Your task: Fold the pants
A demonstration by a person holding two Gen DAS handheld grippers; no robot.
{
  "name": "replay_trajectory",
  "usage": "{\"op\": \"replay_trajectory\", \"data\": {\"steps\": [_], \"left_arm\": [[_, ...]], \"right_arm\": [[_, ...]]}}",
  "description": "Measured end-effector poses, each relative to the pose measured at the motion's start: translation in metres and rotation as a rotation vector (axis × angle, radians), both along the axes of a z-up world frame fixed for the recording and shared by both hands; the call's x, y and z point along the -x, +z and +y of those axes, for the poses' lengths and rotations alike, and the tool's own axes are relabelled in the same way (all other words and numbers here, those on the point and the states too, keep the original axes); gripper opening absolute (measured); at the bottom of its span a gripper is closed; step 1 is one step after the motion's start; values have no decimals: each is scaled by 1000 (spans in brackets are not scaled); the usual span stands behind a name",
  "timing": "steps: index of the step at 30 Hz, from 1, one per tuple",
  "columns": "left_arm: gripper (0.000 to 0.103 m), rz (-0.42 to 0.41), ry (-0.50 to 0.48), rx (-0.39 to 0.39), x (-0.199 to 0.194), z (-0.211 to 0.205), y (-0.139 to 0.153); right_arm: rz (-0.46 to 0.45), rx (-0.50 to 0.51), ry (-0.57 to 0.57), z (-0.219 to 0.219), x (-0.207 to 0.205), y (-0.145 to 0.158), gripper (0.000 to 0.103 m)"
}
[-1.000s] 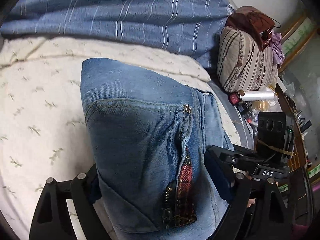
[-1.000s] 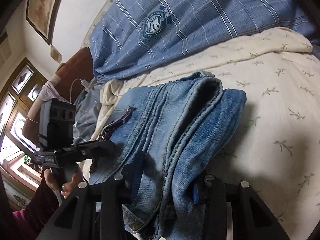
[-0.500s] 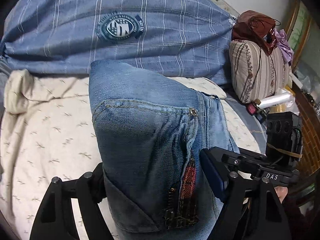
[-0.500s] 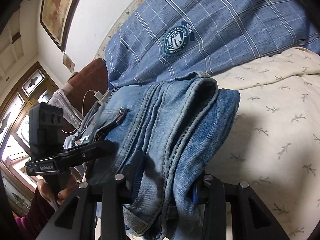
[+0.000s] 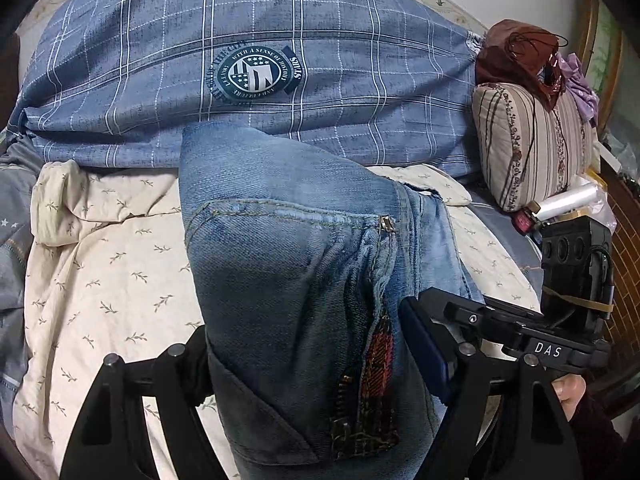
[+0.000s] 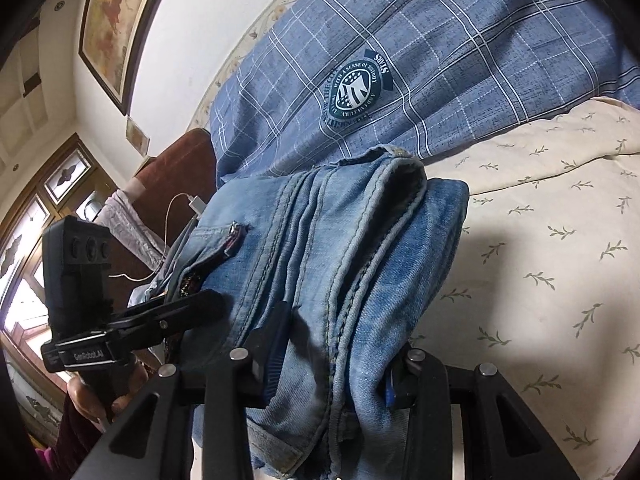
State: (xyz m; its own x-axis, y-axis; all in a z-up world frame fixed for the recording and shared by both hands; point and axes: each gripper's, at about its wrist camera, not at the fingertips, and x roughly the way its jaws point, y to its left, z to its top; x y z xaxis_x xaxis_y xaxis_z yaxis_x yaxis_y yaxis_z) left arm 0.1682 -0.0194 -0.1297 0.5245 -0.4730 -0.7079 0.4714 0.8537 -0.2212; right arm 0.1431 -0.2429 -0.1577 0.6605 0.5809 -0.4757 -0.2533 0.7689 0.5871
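**A:** Currently both grippers are on the folded jeans [image 5: 288,264]. Status?

**B:** Left gripper [image 5: 316,364] is clenched across the wide side of the bundle, pads pressing denim on both sides. Back pocket and the red patch by the zipper face its camera.

**A:** Right?

**B:** Right gripper [image 6: 332,372] is clamped narrower, on the stacked seam edges of the same bundle. Blue pads are sunk into the cloth.

**A:** Where's the bundle?

**B:** Held up between the two grippers, above the cream leaf-print sheet [image 5: 100,280]. Far end points toward the blue plaid duvet [image 5: 320,60]. Can't tell if any part touches the sheet.

**A:** Anything else nearby?

**B:** Striped pillow [image 5: 532,140] at the right in the left view, with a brown bag on top. Framed picture [image 6: 116,20] on the wall in the right view.
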Motion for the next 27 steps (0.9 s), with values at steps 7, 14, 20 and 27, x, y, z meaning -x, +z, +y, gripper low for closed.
{"op": "replay_trajectory", "data": {"steps": [7, 14, 20, 27], "left_arm": [[81, -6, 16, -21, -5, 0, -2], [81, 3, 32, -30, -12, 4, -5], [81, 16, 40, -38, -18, 6, -11], [81, 27, 46, -44, -26, 5, -17]], "right_arm": [[15, -15, -13, 3, -8, -3, 40], [29, -19, -11, 10, -16, -6, 40], [49, -15, -10, 12, -23, -8, 40], [68, -11, -15, 15, -29, -10, 40]]}}
